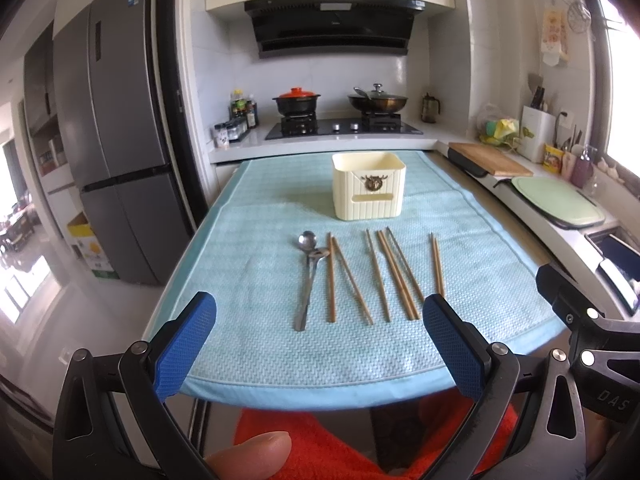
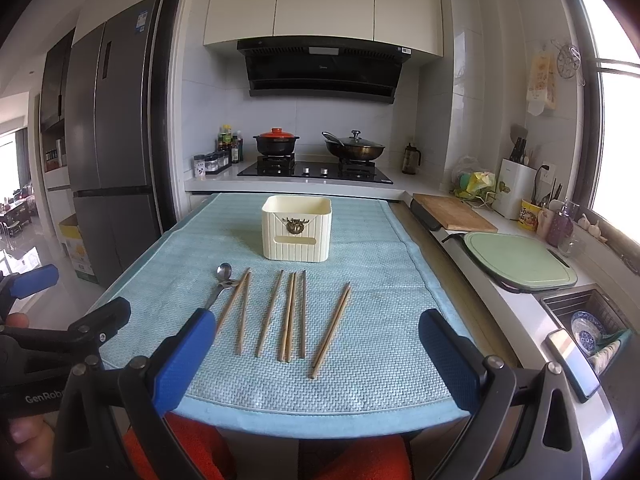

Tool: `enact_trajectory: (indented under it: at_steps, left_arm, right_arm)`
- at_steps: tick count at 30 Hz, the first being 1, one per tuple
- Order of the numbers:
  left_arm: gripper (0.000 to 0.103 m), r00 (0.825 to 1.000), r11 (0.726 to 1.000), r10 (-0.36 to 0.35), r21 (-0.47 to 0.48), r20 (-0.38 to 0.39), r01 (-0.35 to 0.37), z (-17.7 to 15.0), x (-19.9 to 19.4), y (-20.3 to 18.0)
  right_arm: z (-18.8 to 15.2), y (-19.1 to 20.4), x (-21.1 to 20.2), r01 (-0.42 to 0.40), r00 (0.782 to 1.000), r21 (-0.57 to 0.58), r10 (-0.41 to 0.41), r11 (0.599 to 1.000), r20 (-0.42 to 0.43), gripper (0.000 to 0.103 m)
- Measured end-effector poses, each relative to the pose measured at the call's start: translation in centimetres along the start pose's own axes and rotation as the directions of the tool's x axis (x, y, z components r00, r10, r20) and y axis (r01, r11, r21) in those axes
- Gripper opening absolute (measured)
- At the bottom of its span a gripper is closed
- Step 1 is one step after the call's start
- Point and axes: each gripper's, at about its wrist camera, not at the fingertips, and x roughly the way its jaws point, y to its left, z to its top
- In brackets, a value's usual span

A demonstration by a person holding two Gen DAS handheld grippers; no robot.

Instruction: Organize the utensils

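Observation:
A cream utensil holder [image 1: 368, 185] [image 2: 297, 227] stands empty at the far middle of a light blue mat [image 1: 248, 344] [image 2: 372, 360]. In front of it lie two metal spoons [image 1: 309, 264] [image 2: 222, 276] on the left and several wooden chopsticks [image 1: 394, 276] [image 2: 294, 316] in a row to their right. My left gripper [image 1: 318, 312] is open and empty above the mat's near edge. My right gripper [image 2: 316, 330] is open and empty, also near the front edge, right of the left one.
A counter runs along the right with a wooden board [image 2: 454, 212], a green cutting board [image 2: 520, 260] and a sink with dishes [image 2: 588, 332]. A stove with pots [image 2: 316, 160] is behind the table. A fridge [image 2: 108, 140] stands at the left.

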Motion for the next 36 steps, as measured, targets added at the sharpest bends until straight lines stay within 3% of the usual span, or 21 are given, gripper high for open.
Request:
enact_trajectory:
  at_steps: [14,22,31,36]
  left_arm:
    - [0.103,1.000,0.999,0.000,0.033,-0.014,0.001,0.0,0.6,-1.0]
    - [0.103,0.999,0.999,0.031,-0.035,-0.038,-0.033,-0.2,1.9,0.8]
    - [0.103,0.992,0.989,-0.030,-0.148,-0.119,0.012,-0.3,7.3,4.7]
    - [0.103,0.986,0.989,-0.033,-0.148,-0.163,0.009,0.3,11.5,6.2]
  right_arm:
    - [0.1,-0.7,0.4,0.007,1.000,0.017,-0.007,1.000,-0.007,0.103]
    - [0.3,-1.5,1.4,0.031,1.000,0.035,-0.030,0.999,-0.008,0.103]
    - [0.6,-3.0,5.7,0.035,0.997,0.046,-0.032,0.998,-0.070,0.103]
    - [0.6,-4.3,9.2,0.016,0.992,0.057,-0.009,0.998,-0.126,0.103]
